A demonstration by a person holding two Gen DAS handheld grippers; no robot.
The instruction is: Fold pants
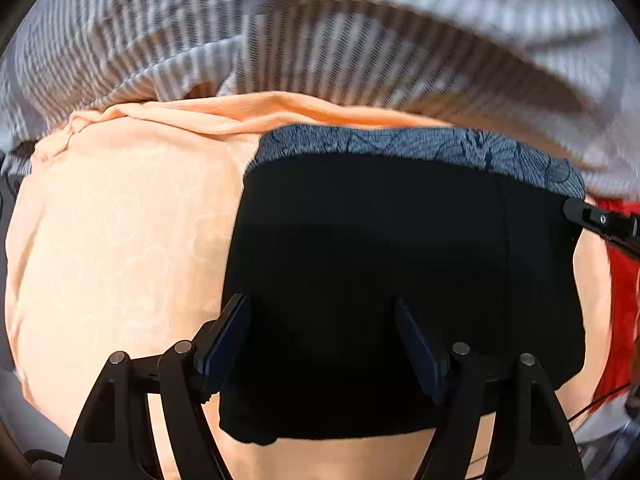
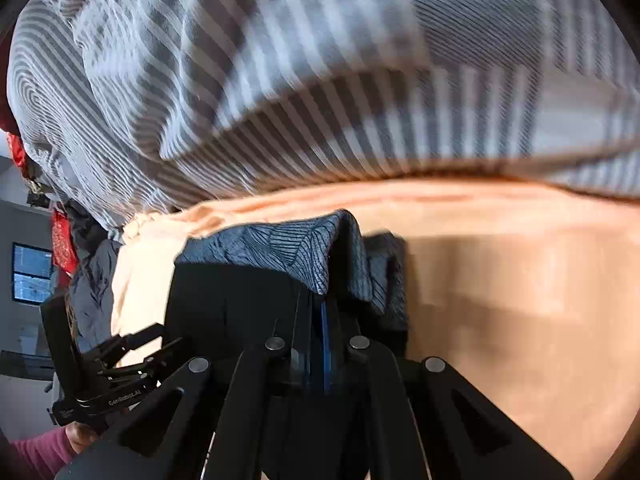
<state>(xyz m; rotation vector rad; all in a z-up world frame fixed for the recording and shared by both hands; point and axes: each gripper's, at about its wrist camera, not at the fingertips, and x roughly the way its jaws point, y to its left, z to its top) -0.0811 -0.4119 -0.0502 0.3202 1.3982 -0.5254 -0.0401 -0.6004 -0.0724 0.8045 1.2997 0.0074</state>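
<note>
From where I sat, the black pants (image 1: 400, 280) lay folded into a compact block on the peach sheet (image 1: 120, 240), with a grey leaf-patterned band (image 1: 420, 146) along their far edge and a striped grey-and-white blanket (image 1: 320, 32) bunched beyond. My left gripper (image 1: 324, 320) hung over the near part of the pants with its jaws spread apart, gripping nothing. My right gripper (image 2: 316, 320) had its jaws clenched together at the pants' corner, where the patterned band (image 2: 288, 248) stood lifted; I could not tell whether cloth was caught between the pads.
</note>
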